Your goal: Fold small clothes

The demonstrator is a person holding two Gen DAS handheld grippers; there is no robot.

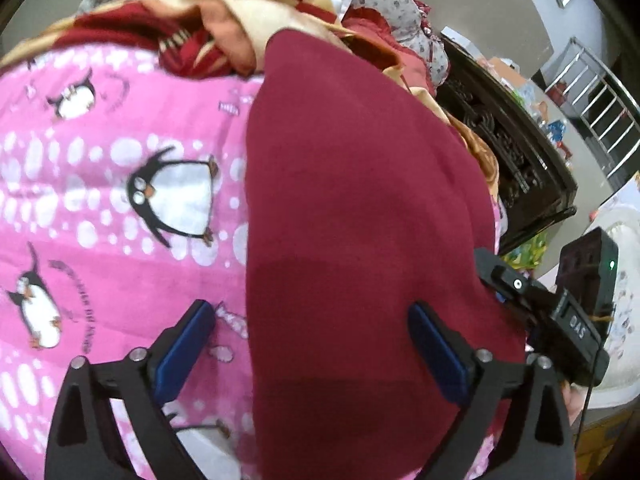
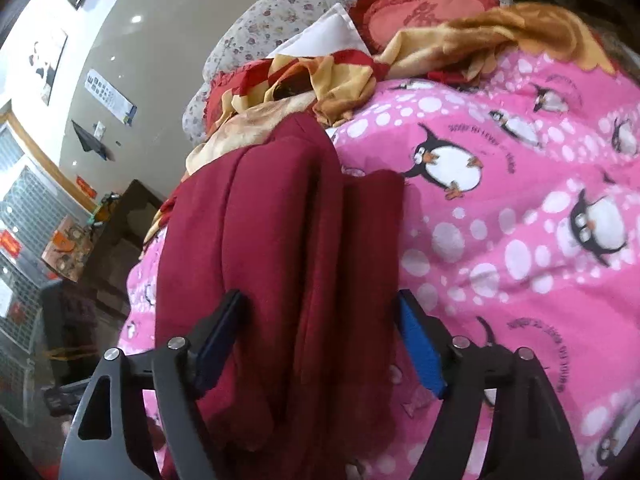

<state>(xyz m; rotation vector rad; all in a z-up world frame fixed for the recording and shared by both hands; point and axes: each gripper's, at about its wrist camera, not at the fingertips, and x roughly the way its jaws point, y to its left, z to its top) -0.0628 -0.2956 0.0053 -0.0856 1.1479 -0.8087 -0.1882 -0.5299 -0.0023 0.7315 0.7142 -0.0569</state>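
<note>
on fleecy pink penguin blanket (image 1: 100, 208), smooth maroon garment (image 1: 360, 200), long folds

Home bedroom: penguin blanket (image 1: 100, 208), floral pillow (image 2: 280, 12), heaped bedding.

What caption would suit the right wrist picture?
Open right gripper poised over a folded maroon garment lying on a pink penguin blanket.

Folded garment (image 2: 280, 260) sits on the penguin blanket (image 2: 520, 240), right between the right gripper's (image 2: 320, 344) fingers. Crumpled bedding (image 2: 320, 80) piled beyond it.
</note>
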